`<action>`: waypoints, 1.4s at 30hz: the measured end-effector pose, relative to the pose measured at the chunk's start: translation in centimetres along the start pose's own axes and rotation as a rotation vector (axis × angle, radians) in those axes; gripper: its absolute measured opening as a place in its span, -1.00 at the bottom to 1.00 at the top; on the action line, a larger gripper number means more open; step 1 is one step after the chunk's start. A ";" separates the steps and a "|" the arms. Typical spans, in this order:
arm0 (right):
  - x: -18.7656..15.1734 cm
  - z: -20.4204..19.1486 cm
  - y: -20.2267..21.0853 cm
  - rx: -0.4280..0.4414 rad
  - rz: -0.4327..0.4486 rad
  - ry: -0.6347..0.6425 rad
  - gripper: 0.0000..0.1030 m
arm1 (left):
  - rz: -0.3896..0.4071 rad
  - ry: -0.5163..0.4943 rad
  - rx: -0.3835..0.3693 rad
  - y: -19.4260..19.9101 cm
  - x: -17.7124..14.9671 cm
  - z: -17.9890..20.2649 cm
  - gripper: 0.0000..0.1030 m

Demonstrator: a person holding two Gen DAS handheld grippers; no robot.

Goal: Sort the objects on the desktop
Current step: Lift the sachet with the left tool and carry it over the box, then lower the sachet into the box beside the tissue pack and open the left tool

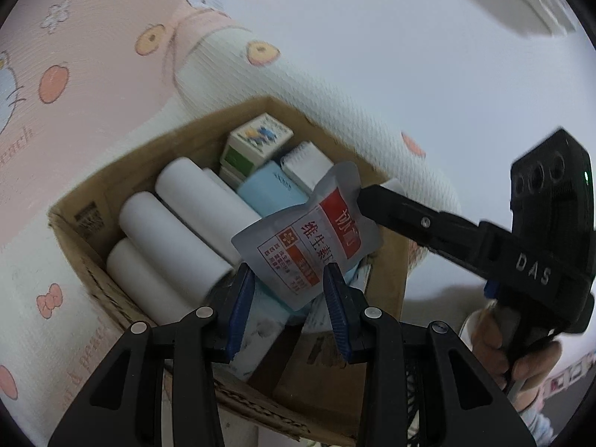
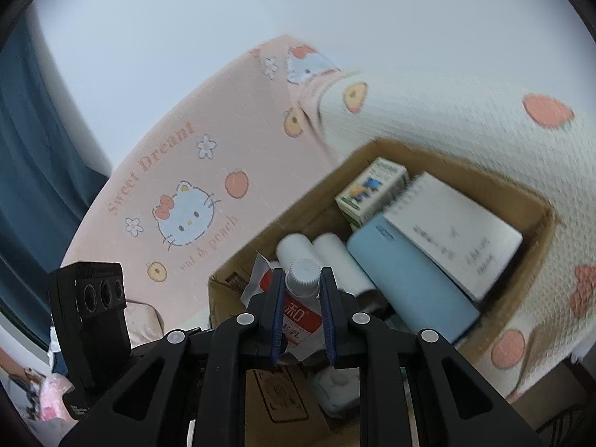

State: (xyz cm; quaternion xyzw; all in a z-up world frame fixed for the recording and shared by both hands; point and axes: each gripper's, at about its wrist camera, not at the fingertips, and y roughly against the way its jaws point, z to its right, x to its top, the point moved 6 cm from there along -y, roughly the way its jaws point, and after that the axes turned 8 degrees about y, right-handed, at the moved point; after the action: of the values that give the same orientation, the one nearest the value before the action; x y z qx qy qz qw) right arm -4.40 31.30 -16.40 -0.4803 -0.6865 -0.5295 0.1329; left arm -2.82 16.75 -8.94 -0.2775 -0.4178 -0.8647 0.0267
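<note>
A silver pouch with a red label (image 1: 309, 238) hangs over a cardboard box (image 1: 85, 257). My right gripper (image 2: 301, 290) is shut on the pouch's white screw cap (image 2: 303, 279); in the left wrist view its black fingers (image 1: 387, 201) pinch the pouch's top right corner. My left gripper (image 1: 288, 283) is open, its blue pads either side of the pouch's lower edge, not clamping it. The box holds three white rolls (image 1: 171, 246), a light blue case (image 1: 268, 193), a spiral notebook (image 2: 454, 238) and a small printed carton (image 1: 259, 138).
The box (image 2: 532, 201) sits on a pink and cream Hello Kitty cloth (image 2: 178, 186) that covers the surface. A white wall lies behind. A dark blue curtain (image 2: 33, 141) hangs at the far left of the right wrist view.
</note>
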 end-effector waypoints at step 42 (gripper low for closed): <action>-3.9 0.7 -7.1 0.038 -0.649 0.047 -0.70 | -0.008 -0.084 0.016 1.4 0.4 -3.2 -0.52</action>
State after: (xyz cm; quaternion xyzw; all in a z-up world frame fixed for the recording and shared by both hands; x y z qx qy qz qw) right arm -7.85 30.01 -23.65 -0.2214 -0.8103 -0.5424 -0.0181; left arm -4.18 13.56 -9.35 -0.3117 -0.4264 -0.8491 0.0077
